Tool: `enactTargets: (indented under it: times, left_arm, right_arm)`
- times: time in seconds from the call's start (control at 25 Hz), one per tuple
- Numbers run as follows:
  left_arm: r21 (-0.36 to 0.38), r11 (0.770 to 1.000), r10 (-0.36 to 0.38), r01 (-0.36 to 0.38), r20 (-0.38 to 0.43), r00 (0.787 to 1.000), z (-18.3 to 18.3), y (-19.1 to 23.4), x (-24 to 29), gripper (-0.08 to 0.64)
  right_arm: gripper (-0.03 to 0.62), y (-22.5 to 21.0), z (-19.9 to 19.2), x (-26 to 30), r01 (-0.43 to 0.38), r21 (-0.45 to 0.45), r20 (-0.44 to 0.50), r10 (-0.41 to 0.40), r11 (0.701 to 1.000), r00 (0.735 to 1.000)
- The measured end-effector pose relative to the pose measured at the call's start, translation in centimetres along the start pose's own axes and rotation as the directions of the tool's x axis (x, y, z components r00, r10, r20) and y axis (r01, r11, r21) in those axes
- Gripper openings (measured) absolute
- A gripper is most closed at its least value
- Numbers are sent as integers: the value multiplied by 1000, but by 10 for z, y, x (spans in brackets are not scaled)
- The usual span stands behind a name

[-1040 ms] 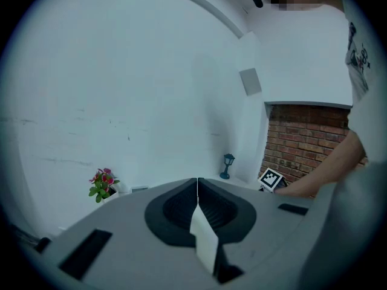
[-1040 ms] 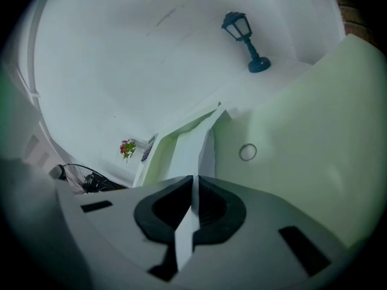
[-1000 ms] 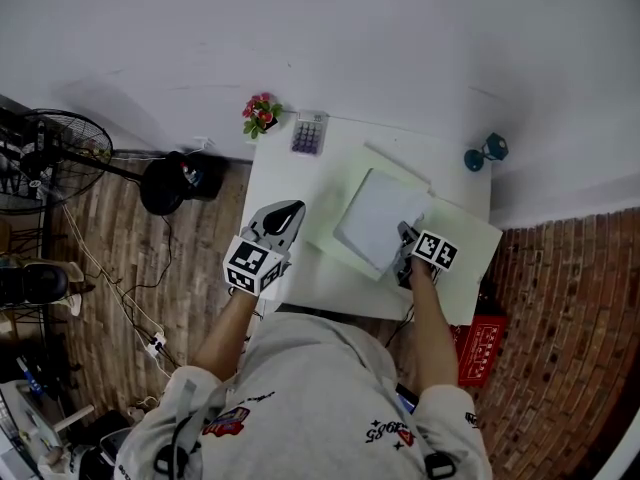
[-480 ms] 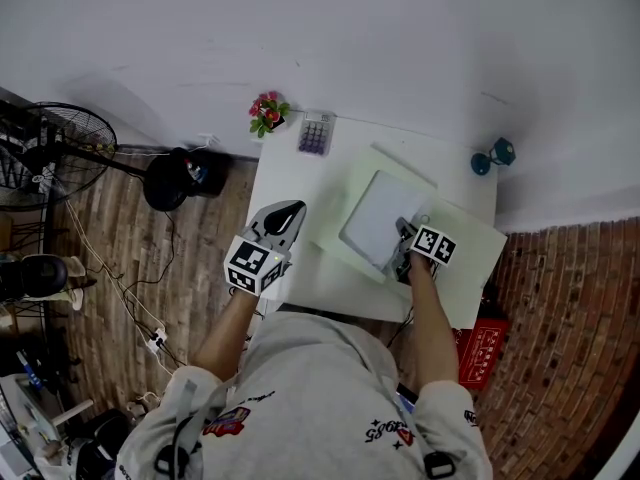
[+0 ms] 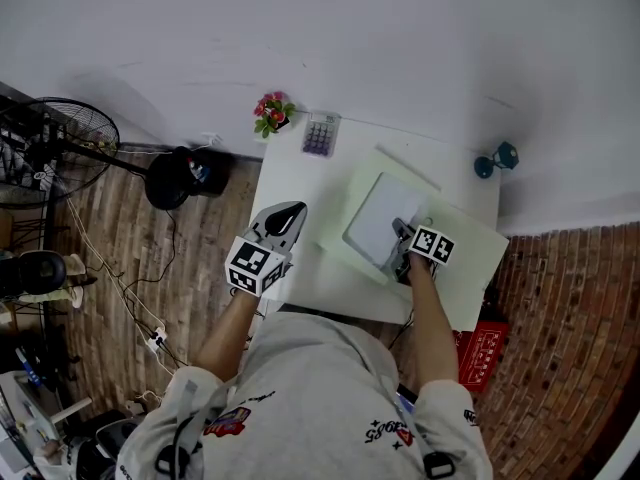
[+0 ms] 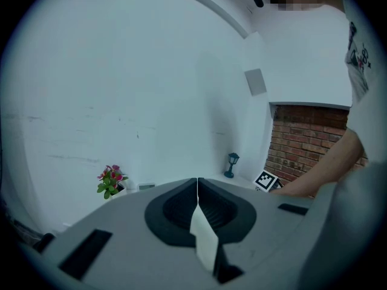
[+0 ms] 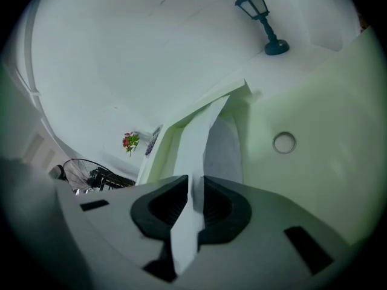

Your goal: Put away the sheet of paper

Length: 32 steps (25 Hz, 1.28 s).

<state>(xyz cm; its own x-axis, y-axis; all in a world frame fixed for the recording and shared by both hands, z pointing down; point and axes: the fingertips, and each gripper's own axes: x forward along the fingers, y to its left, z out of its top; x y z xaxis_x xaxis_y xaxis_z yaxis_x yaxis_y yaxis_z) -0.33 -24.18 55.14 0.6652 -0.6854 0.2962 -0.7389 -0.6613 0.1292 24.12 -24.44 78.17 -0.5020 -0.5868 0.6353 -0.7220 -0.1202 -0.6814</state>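
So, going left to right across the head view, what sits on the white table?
potted flowers → calculator → sheet of paper → miniature street lamp

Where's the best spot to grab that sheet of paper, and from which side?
Probably take the sheet of paper by its near edge, coming in low from the person's side. It is thin and lies on the green folder, so only an edge gives jaws a bite. The right gripper, its jaws just opening, has that edge between them.
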Motion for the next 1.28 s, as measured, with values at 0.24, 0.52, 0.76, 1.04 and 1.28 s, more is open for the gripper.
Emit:
enactTargets:
  times: [0.24, 0.52, 0.76, 1.04, 1.28]
  left_arm:
    - [-18, 1000, -2, 1, -7, 1000, -3, 3, 0, 23]
    - [-16, 999, -30, 30, -2, 1000, -2, -3, 4, 23]
    - [0, 997, -73, 73, 9, 997, 3, -16, 10, 23]
    - [30, 990, -136, 136, 18, 990, 11, -37, 21, 23]
    - [51, 981, -186, 185, 21, 982, 16, -58, 32, 23]
  right_arm:
    - [125, -2, -7, -2, 36, -50, -28, -37, 998, 999]
    - [149, -19, -9, -25, 128, -92, -12, -130, 987, 991]
    - [135, -28, -10, -55, 194, -136, 36, -191, 971, 981]
    - [13, -19, -7, -94, 243, -246, 133, -216, 938, 967]
    - [8, -12, -13, -119, 267, -330, 195, -211, 905, 958]
